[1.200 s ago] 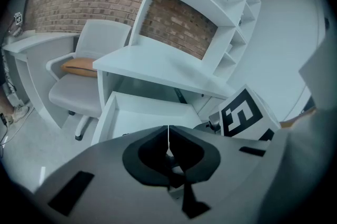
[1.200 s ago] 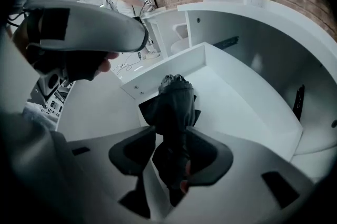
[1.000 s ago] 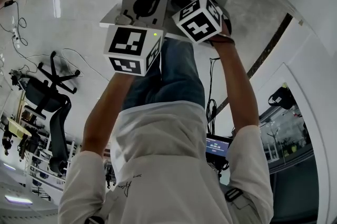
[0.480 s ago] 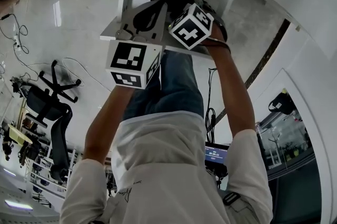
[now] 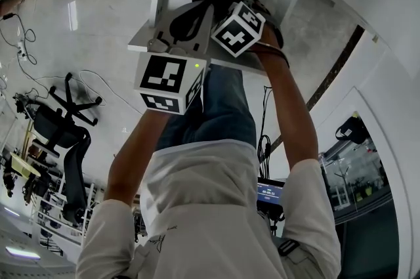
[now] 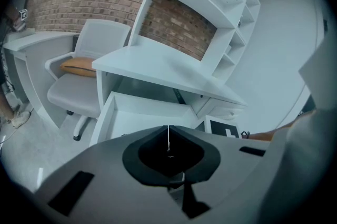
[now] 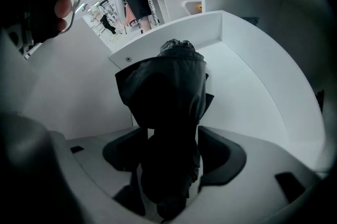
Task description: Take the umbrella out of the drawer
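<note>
One drawer [image 7: 247, 86] is open, and the black umbrella [image 7: 168, 91] lies inside it. The right claw [image 7: 171, 154] has just been opening wide, with the umbrella between its sides, not squeezed. The left claw [image 6: 168, 136] is closed and empty. Grabbing and lifting look left to do.

Left gripper [image 6: 168, 139] is closed; right gripper's [image 7: 171, 153] fingers have just been opening around the umbrella [image 7: 164, 92].

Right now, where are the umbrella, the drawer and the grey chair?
umbrella [image 7: 166, 86]: right gripper view, middle of its black folded fabric.
drawer [image 7: 237, 94]: right gripper view, bare white inside surface.
grey chair [image 6: 71, 94]: left gripper view, its seat.
</note>
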Demonstrator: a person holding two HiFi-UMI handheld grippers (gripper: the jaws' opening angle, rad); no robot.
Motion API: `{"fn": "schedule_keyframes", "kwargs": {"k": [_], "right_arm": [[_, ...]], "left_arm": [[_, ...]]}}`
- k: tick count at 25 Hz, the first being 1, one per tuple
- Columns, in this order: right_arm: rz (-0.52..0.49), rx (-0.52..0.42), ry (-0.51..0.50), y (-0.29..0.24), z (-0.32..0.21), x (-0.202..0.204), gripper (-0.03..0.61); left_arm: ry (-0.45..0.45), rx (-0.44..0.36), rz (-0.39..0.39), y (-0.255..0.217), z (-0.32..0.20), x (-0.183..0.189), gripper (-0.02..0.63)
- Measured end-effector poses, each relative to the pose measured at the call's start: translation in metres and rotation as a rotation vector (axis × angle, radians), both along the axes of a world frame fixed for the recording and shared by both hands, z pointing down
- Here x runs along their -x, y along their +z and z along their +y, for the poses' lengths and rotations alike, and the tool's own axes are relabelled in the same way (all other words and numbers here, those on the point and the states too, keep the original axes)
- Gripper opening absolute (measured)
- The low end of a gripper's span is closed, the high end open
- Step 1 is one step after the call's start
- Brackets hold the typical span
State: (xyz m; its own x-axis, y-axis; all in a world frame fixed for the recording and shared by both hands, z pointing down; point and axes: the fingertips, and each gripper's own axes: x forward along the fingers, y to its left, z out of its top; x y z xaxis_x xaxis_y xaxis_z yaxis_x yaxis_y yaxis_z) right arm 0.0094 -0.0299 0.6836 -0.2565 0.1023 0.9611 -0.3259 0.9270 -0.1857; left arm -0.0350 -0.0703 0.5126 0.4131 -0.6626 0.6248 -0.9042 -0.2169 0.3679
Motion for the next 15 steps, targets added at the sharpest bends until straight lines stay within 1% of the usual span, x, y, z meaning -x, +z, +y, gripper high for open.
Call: {"fn": "schedule_keyframes", "kwargs": {"k": [9, 15], "right_arm": [[0.021, 0.009, -0.009, 0.011, 0.001, 0.0, 0.276], [0.037, 0.016, -0.003, 0.018, 0.001, -0.002, 0.276]], "left_arm": [[-0.023, 0.015, 0.018, -0.001, -0.002, 0.003, 0.018], [-0.021, 0.012, 0.027, -0.001, -0.003, 0.003, 0.018]]}}
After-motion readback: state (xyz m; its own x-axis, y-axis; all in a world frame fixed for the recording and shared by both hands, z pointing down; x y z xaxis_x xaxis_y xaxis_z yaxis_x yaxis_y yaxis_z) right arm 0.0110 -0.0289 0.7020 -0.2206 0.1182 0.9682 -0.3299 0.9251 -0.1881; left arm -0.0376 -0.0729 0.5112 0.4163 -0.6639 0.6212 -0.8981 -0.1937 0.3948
